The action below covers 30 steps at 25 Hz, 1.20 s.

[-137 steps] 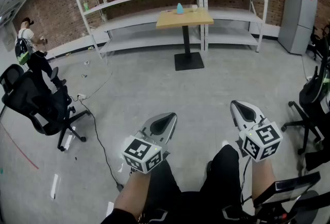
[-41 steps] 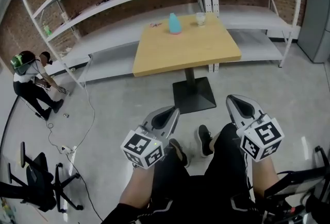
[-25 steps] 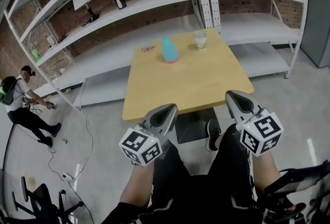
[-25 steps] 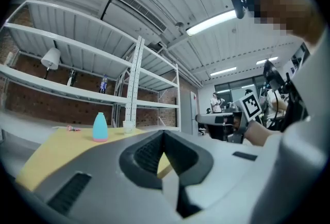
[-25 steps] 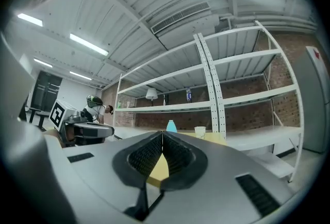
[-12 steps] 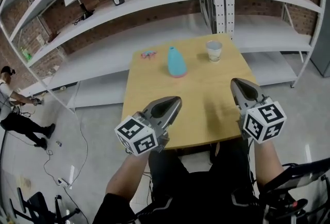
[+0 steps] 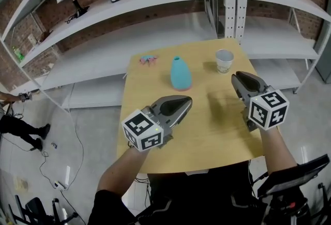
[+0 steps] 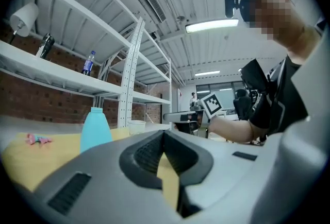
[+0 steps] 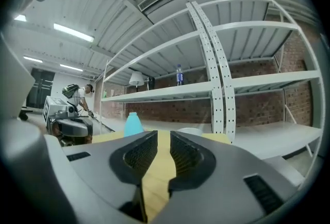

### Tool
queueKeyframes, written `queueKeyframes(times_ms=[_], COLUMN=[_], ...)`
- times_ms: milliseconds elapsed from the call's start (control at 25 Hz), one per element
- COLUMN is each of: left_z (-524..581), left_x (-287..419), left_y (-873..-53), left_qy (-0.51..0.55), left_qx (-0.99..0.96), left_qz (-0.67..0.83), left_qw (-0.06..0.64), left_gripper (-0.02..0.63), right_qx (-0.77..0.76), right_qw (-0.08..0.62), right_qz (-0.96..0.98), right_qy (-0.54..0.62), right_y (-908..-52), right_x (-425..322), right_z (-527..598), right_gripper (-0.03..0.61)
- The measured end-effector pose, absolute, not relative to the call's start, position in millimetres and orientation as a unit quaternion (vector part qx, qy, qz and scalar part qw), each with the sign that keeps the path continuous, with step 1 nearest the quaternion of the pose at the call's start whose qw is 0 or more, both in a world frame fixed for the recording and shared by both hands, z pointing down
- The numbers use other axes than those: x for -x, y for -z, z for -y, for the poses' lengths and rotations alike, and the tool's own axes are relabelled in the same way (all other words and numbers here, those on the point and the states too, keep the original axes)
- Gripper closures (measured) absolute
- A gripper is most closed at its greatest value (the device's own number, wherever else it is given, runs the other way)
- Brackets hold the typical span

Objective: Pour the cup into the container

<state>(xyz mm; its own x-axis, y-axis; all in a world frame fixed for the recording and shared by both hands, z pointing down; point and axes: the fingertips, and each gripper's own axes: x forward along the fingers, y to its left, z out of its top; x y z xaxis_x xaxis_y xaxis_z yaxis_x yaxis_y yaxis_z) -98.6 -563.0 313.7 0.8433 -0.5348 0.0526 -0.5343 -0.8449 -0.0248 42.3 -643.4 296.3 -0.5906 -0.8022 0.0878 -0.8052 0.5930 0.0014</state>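
We are holding both grippers level above the near half of the wooden table (image 7: pixel 217 133), and neither is touching anything. The left gripper (image 7: pixel 186 100) is pressing its jaws together at the tips, empty. The right gripper (image 7: pixel 239 77) has just been opening its jaws, and they are standing a narrow slit apart with nothing between them. The white cup (image 7: pixel 224 60) is standing upright near the table's far right corner, just beyond the right gripper. The teal container (image 7: pixel 180 74) is standing upright to the cup's left, apart from it.

A turquoise container (image 7: pixel 180 74) is showing ahead of the grey left gripper (image 7: pixel 187 99) — a white cup (image 7: pixel 224 60) ahead of the right gripper (image 7: pixel 236 76).
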Motion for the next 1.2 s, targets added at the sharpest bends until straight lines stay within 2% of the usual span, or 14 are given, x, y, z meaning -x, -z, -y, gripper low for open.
queueKeyframes(times_ms=[200,320,400,640,1200], left_z=[578.4,585.3,587.7,591.0,587.8], left_x=[97.4,97.7,96.6,100.0,95.8], left_y=[-329.7,-334.0,-334.4,-336.3,-351.1], left_qy=[0.040,0.031,0.028,0.037,0.070], left_qx=[0.970,0.971,0.970,0.969,0.972], left_qz=[-0.238,-0.238,-0.239,-0.244,-0.224], left_qw=[-0.006,-0.017,-0.015,-0.003,-0.010], left_gripper=[0.612,0.612,0.612,0.612,0.612], right_qx=[-0.453,-0.443,-0.435,-0.423,-0.405], right_qw=[0.088,0.099,0.103,0.121,0.134], right_qz=[0.887,0.890,0.894,0.897,0.901], right_qy=[-0.029,-0.032,-0.035,-0.053,-0.074], right_y=[-319.7,-325.2,-329.5,-347.4,-360.5], right_x=[-55.9,-58.2,-57.2,-49.6,-31.3], right_z=[683.7,704.5,717.3,747.0,774.4], right_gripper=[0.488,0.400,0.365,0.301,0.288])
